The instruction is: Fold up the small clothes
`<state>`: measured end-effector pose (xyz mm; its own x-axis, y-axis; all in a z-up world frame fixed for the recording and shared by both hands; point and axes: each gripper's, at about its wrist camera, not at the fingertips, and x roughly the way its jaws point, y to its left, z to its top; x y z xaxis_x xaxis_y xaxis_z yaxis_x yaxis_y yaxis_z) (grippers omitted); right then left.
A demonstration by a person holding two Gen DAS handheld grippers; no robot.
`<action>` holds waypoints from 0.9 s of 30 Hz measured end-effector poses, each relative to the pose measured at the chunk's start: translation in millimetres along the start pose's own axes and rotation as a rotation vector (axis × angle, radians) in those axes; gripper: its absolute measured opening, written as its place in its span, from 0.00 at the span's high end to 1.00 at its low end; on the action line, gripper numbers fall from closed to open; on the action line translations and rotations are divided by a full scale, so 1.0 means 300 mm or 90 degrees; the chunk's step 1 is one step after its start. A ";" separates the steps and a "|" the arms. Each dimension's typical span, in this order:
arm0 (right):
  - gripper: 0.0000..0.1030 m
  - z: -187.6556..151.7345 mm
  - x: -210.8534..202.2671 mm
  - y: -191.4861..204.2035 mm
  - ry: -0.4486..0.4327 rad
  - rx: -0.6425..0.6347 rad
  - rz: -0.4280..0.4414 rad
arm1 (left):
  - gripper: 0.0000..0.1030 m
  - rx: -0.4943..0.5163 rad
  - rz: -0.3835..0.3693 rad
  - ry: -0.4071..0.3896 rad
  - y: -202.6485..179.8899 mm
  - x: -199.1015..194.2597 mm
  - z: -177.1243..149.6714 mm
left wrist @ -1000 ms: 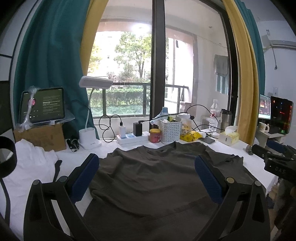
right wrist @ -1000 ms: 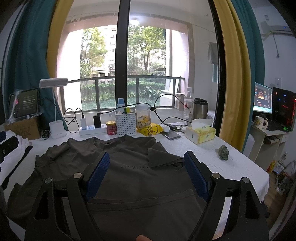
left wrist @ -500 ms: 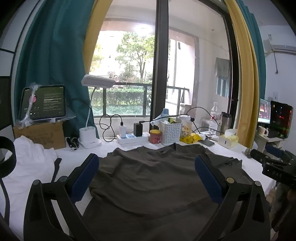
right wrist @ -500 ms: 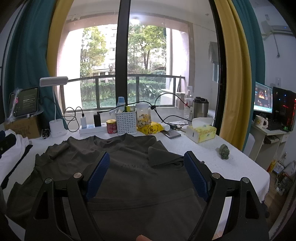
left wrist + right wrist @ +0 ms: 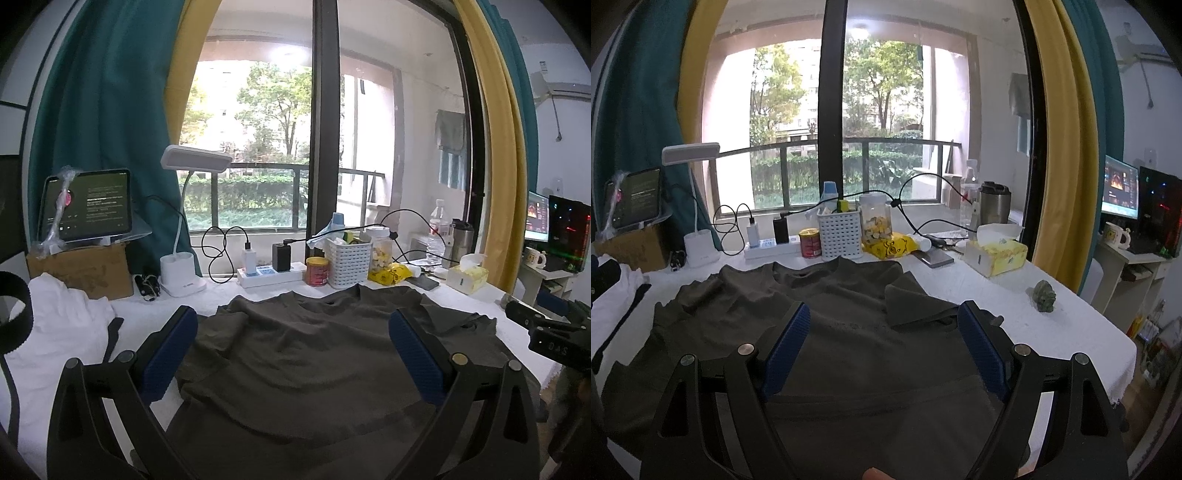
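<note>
A dark olive T-shirt (image 5: 295, 354) lies spread over the white-covered table (image 5: 66, 362), collar toward the window. In the right wrist view the same T-shirt (image 5: 849, 325) shows its right sleeve (image 5: 912, 302) folded inward over the chest. My left gripper (image 5: 291, 350) hovers open above the shirt's middle, nothing between its blue pads. My right gripper (image 5: 882, 347) is open too, above the shirt's lower half, and its body shows at the right edge of the left wrist view.
White clothes (image 5: 55, 321) are piled at the left. Along the window stand a lamp (image 5: 181, 273), power strip (image 5: 269, 275), red can (image 5: 317, 271), white basket (image 5: 349, 262), snack jar (image 5: 875, 225) and tissue box (image 5: 995, 254). A small green figurine (image 5: 1044, 291) sits near the table's right edge.
The left gripper's view has tilted up and shifted slightly; the shirt sits lower in it. The right gripper is nearly still. Both stay open.
</note>
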<state>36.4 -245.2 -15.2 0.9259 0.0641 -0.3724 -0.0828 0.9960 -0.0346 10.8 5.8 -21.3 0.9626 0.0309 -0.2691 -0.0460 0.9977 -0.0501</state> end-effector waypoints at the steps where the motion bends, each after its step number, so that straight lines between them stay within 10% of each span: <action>1: 0.18 0.003 0.012 -0.003 0.003 0.001 0.000 | 0.01 0.001 0.005 -0.001 -0.004 0.010 0.000; 27: 0.19 0.044 0.445 -0.173 0.144 -0.067 0.039 | 0.01 -0.037 0.020 0.146 -0.053 0.332 -0.005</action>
<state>169.3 -287.5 -51.0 0.8130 0.0963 -0.5742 -0.1849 0.9779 -0.0978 107.1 -7.1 -48.7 0.8749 0.0402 -0.4827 -0.0961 0.9912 -0.0915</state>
